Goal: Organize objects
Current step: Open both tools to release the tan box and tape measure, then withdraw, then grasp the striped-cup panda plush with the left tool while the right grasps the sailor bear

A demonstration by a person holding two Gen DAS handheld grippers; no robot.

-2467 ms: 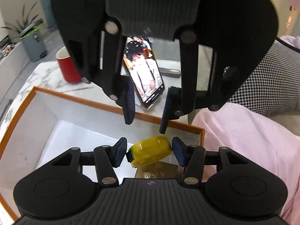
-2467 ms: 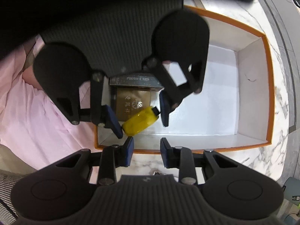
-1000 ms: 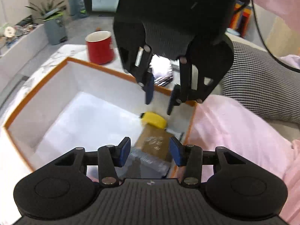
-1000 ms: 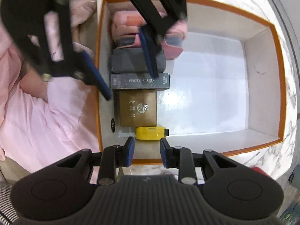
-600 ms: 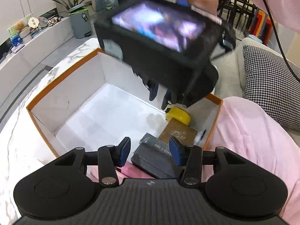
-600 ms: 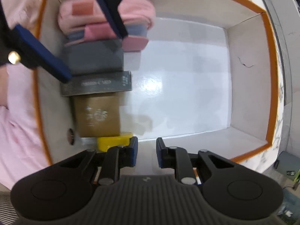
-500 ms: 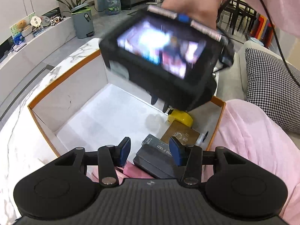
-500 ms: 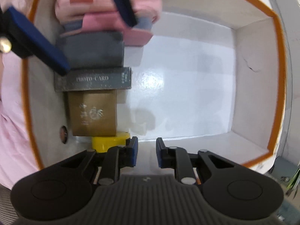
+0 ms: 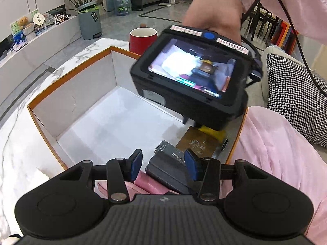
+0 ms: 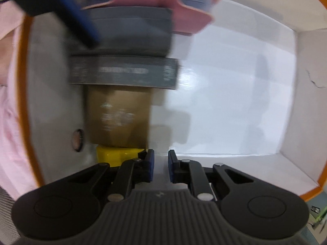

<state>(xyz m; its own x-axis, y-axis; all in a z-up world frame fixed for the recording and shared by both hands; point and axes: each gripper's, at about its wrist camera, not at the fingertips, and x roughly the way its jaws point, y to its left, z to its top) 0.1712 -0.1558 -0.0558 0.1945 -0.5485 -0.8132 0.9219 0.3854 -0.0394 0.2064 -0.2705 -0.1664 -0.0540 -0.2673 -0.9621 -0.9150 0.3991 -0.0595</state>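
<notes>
Both my tongs are empty over the orange-rimmed box. Left tongs stand at a middling gap above the row of things; right tongs are pinched narrow, small gap, gripping nothing, low at the box's end wall. Row along the box's wall on my side: yellow bottle at the end by the right tongs, then brown box, the dark card box, a grey case and a pink pouch at the other end. Rest of the box floor is bare white. Risk, my read: right tongs sit just beside the bottle's cap, so a sideways drift could knock it out of line or roll it; the two rigs are also close together over the row and could clip each other. Right view is motion-blurred, so contact with the bottle is unclear. Left view adds what right lacks: the red mug beyond the box's far rim, and the back screen of the right rig. Right view shows the whole row; in the left one the right rig hides most of the bottle.
</notes>
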